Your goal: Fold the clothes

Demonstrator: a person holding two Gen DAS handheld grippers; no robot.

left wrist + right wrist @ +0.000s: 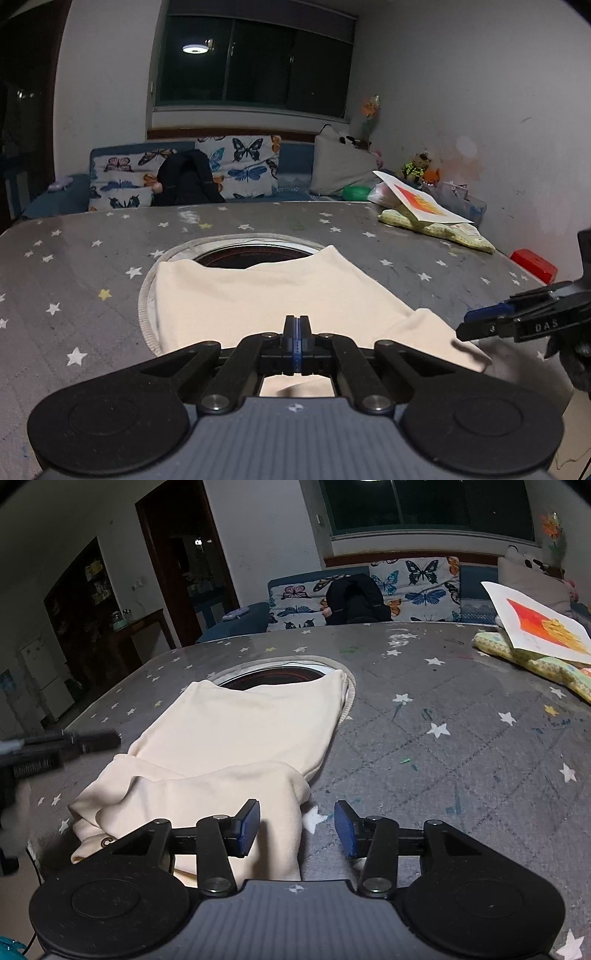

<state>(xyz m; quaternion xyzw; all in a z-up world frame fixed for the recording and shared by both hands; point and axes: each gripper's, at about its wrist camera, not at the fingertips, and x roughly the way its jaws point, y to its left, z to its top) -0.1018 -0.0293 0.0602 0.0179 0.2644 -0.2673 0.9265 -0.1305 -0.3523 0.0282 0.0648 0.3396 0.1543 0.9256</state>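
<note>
A cream garment (258, 295) lies partly folded on the grey star-patterned table cover (74, 266). It also shows in the right wrist view (236, 731), with a folded part bunched near the front edge. My left gripper (296, 325) is shut with nothing visible between its pads, just above the garment's near part. My right gripper (297, 825) is open and empty, its left pad over the garment's near right corner. The right gripper shows at the right of the left wrist view (480, 323). The left gripper shows blurred at the left of the right wrist view (92, 740).
A round opening (255, 254) in the table lies partly under the garment's far edge. A picture card (421, 201) on a yellow-green cloth (439, 229) sits at the far right. A red box (533, 264) is at the right edge. A butterfly-print sofa (240, 166) stands behind.
</note>
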